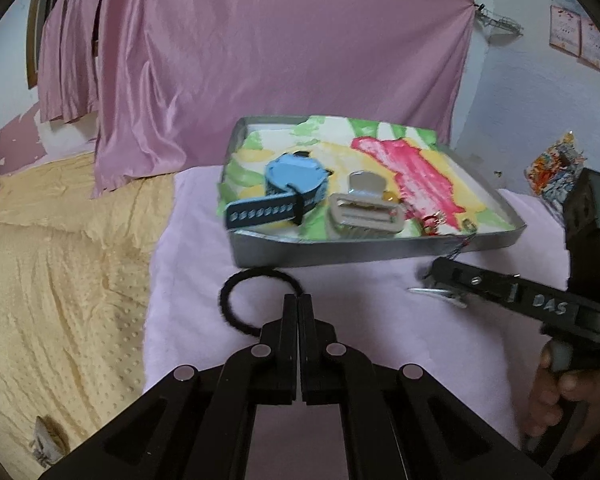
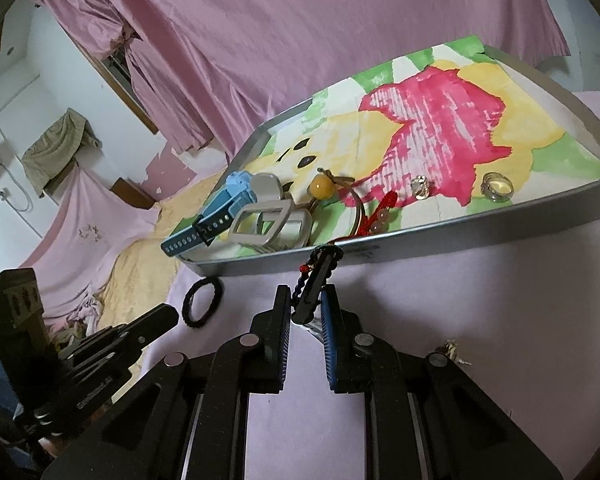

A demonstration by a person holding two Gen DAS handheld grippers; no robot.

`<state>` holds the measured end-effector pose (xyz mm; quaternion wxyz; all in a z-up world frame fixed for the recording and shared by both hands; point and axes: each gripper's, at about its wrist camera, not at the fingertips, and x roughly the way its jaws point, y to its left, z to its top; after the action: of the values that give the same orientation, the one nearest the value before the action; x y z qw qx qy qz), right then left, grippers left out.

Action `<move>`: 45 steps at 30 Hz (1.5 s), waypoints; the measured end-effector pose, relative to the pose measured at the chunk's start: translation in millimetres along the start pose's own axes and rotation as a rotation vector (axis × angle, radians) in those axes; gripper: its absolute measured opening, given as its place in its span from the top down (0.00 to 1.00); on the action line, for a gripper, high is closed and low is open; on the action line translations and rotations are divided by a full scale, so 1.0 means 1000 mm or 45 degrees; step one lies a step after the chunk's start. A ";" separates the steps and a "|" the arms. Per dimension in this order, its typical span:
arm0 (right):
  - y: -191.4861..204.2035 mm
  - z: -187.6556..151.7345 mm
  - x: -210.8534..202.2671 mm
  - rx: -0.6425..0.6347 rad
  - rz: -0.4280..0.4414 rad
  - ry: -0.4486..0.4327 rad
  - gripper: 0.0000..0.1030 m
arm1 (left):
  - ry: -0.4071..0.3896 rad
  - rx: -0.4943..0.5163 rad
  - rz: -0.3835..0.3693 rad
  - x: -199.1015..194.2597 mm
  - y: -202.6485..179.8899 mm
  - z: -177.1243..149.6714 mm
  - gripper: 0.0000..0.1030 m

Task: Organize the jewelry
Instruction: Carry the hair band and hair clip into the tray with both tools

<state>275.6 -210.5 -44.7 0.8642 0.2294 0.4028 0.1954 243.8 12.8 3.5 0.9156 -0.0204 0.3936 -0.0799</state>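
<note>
A black hair tie (image 1: 230,300) lies on the pink cloth just before the metal tray (image 1: 340,250). My left gripper (image 1: 298,299) is shut, its tips pinching the tie's right rim. My right gripper (image 2: 306,292) is shut on a black hair clip (image 2: 316,280) with a silver underside, held close to the tray's front wall (image 2: 460,240); a dark beaded cord (image 2: 300,278) runs along the clip. The tray's flowered lining carries a blue watch (image 1: 296,184), a grey buckle piece (image 1: 364,210), an amber bead (image 2: 322,188), two rings (image 2: 498,188) and a red cord (image 2: 384,204).
Yellow bedding (image 1: 60,260) lies left of the pink cloth, and pink curtains (image 1: 280,40) hang behind the tray. A small metal trinket (image 2: 454,350) rests on the cloth to my right. A person's hand (image 1: 556,392) holds the right gripper's handle. A colourful packet (image 1: 552,168) sits far right.
</note>
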 end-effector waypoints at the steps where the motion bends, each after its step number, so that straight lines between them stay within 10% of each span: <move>1: 0.000 0.000 0.002 -0.003 0.004 0.006 0.87 | 0.000 -0.003 -0.003 0.000 0.002 -0.001 0.99; 18: -0.002 0.002 0.005 -0.009 0.011 0.022 0.87 | 0.084 0.155 0.012 0.024 -0.007 0.000 0.97; 24: -0.003 0.001 0.007 -0.008 0.012 0.026 0.87 | 0.111 0.185 -0.003 0.027 -0.009 0.001 0.82; 45: -0.001 0.001 0.007 -0.041 0.022 0.024 0.87 | 0.132 0.173 -0.108 0.024 -0.018 0.003 0.95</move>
<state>280.6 -207.6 -49.0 0.8623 0.2169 0.4058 0.2116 259.7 -8.7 -9.7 0.8890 0.0293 0.4330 -0.1461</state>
